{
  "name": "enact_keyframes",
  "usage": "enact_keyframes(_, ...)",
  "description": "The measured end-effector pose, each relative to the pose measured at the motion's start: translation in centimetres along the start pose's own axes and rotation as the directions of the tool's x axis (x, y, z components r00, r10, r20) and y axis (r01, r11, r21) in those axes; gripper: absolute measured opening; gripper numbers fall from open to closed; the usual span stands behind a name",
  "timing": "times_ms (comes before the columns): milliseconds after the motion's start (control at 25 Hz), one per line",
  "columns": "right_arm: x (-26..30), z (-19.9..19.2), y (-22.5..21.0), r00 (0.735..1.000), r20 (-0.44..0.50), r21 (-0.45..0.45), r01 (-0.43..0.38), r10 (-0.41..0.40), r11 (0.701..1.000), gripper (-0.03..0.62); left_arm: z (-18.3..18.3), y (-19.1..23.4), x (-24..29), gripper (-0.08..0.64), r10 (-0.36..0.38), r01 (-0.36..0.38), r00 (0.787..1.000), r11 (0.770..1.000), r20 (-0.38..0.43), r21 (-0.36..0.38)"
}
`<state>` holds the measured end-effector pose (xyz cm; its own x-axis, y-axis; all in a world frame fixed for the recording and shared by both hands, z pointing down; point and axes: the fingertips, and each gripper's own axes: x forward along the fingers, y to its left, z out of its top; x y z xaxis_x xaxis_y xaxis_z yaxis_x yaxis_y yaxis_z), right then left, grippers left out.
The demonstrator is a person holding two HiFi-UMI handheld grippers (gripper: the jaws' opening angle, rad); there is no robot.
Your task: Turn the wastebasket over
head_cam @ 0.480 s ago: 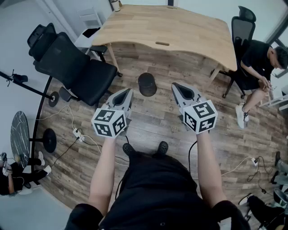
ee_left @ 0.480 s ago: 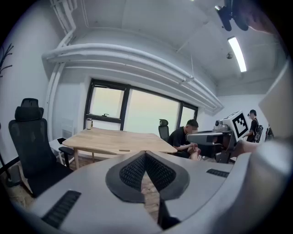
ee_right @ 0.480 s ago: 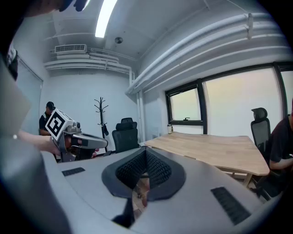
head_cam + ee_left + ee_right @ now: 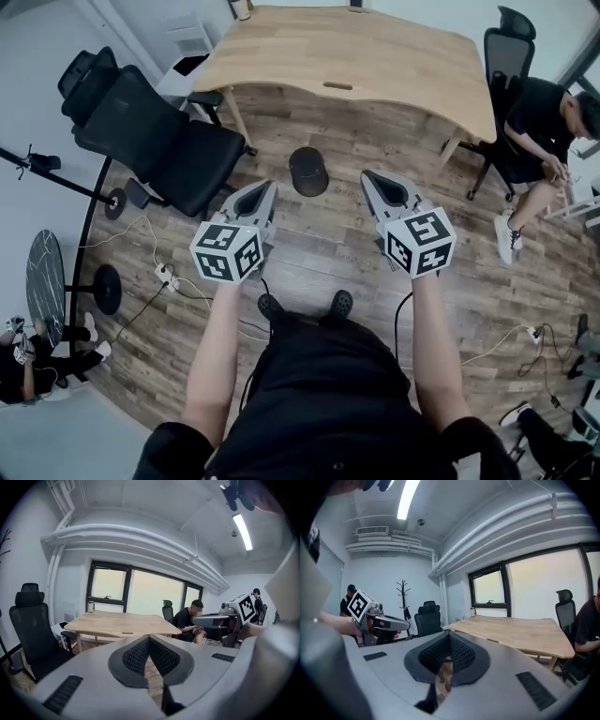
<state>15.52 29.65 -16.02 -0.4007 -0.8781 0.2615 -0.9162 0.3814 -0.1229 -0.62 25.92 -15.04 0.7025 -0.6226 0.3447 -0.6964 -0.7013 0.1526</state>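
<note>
A small black wastebasket stands on the wood floor in the head view, a little ahead of me and between the two grippers. My left gripper is held to its left and nearer to me, jaws shut with nothing between them. My right gripper hangs to its right, also shut and empty. Neither touches the basket. In the left gripper view the left gripper has its jaws pressed together; the right gripper view shows the right gripper the same. The basket is hidden in both gripper views.
A wooden desk stands just beyond the basket. A black office chair is at the left, and a seated person on another chair at the right. Cables and a power strip lie on the floor at the left.
</note>
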Motion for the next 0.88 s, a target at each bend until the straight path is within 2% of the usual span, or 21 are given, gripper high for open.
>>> enact_keyframes(200,-0.1,-0.7,-0.5,1.000,-0.017,0.005,0.000,0.000,1.000,0.032,-0.3,-0.1,0.5,0.017,0.020,-0.020,1.000,1.000,-0.016,0.024)
enact_keyframes(400,-0.3,-1.3,-0.2,0.999,-0.033,-0.040,-0.016,0.014,0.999,0.032,-0.8,-0.4,1.0,0.017,0.034,-0.033,0.999,0.999,-0.032,0.039)
enact_keyframes(680,0.7,-2.4,-0.8,0.999,-0.051,-0.026,0.008,-0.009,1.000,0.034,-1.8,0.3,1.5,0.017,0.047,-0.045,0.998,0.998,-0.051,0.036)
enact_keyframes(880,2.9,-3.0,0.1,0.998,-0.065,0.005,-0.005,0.006,1.000,0.034,-2.4,2.6,1.6,0.017,0.048,-0.046,0.996,0.998,-0.072,0.031)
